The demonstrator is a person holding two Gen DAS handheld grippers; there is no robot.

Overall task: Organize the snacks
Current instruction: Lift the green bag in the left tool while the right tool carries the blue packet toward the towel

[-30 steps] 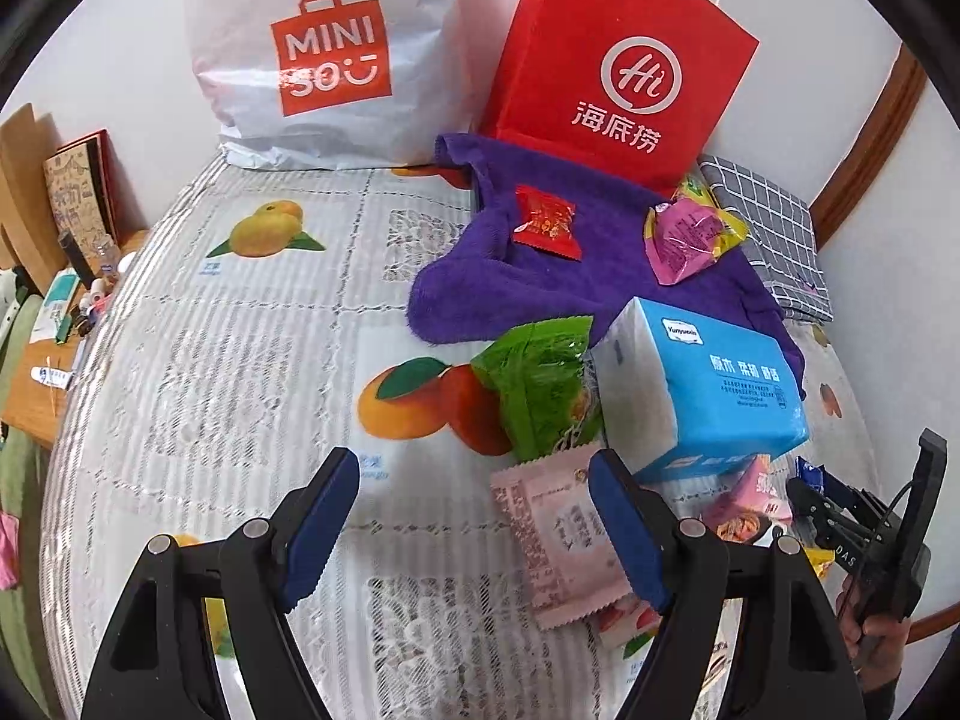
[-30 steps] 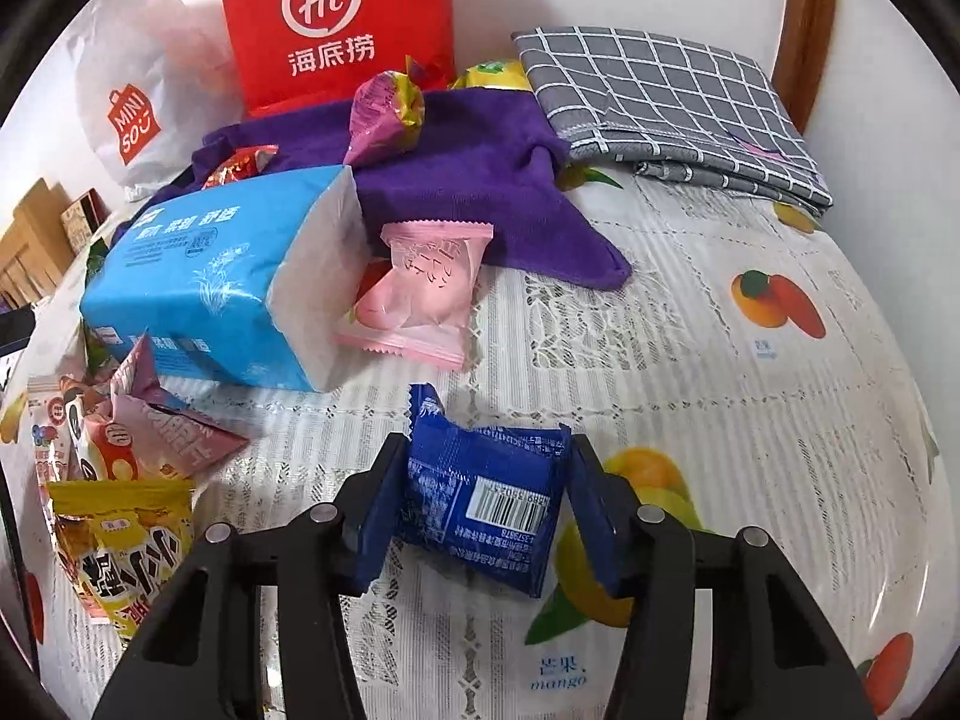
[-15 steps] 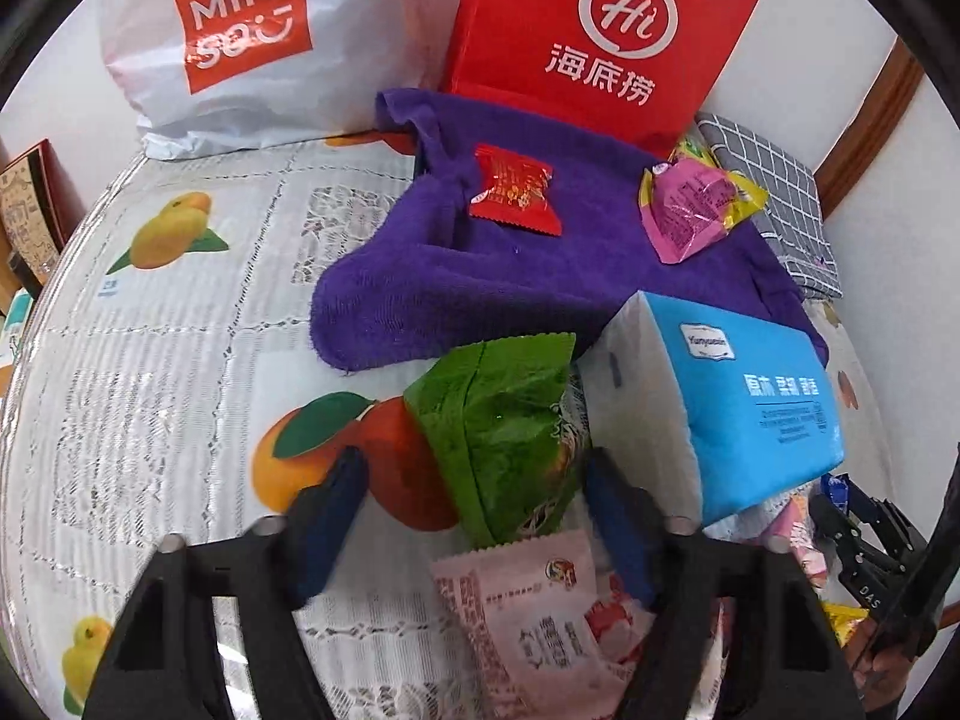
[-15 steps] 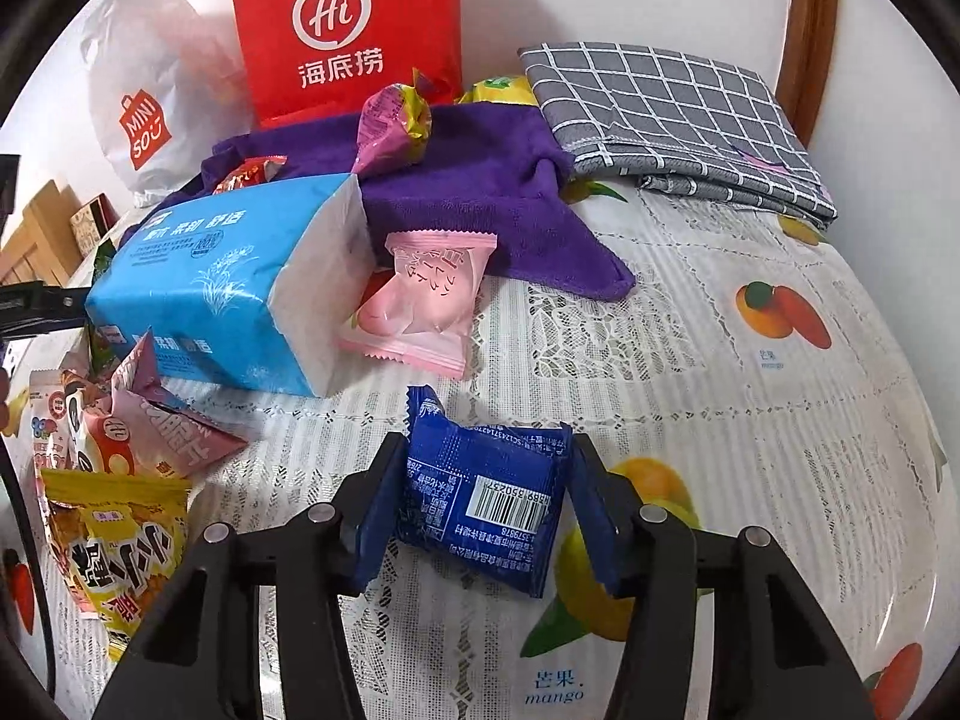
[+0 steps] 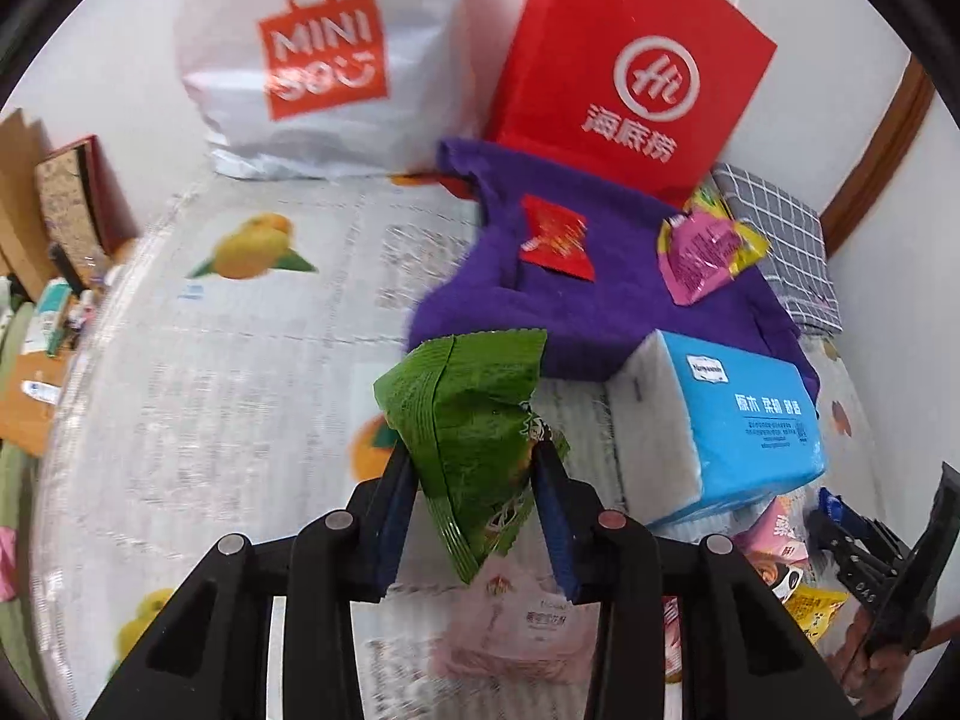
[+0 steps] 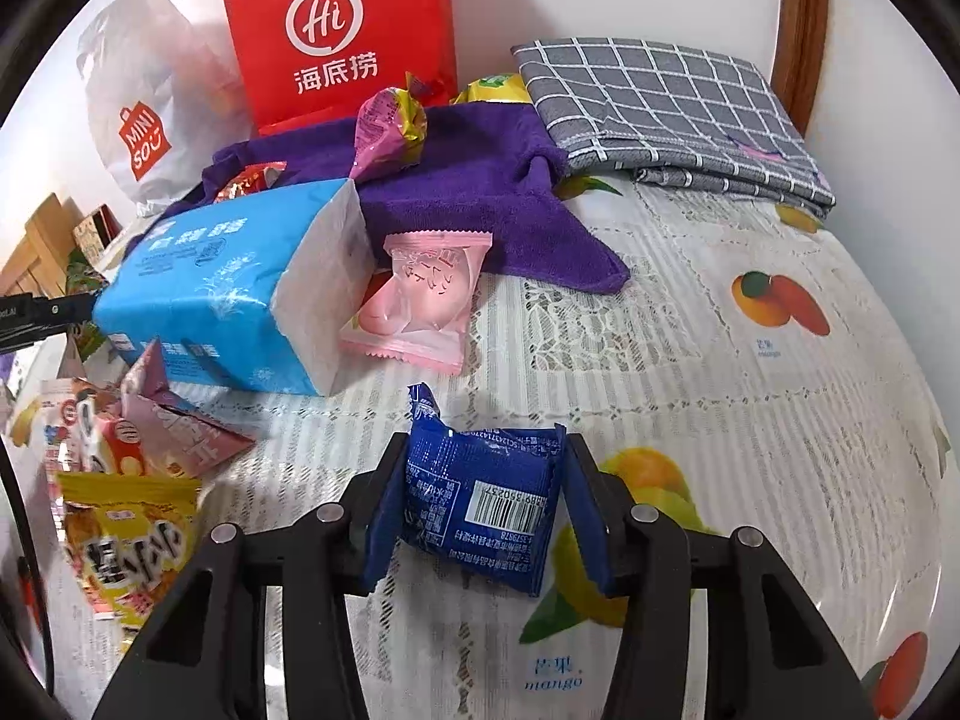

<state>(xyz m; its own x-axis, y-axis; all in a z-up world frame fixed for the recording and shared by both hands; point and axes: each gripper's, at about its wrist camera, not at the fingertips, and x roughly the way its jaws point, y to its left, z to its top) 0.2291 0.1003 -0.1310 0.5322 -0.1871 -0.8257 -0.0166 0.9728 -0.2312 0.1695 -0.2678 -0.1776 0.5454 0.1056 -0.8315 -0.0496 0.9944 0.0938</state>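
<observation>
Gripping a green snack packet [image 5: 474, 420], left gripper [image 5: 474, 510] is clamped on it, lifted above the fruit-print tablecloth [image 5: 240, 372], just left of the blue tissue pack [image 5: 744, 420]. Right gripper [image 6: 480, 516] is closed on a blue snack packet [image 6: 480, 504], barcode facing up, near the pink packet [image 6: 420, 300].

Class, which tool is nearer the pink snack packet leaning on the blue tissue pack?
Right. The right tool is just in front of the pink snack packet; the left tool is beyond the blue tissue pack.
</observation>
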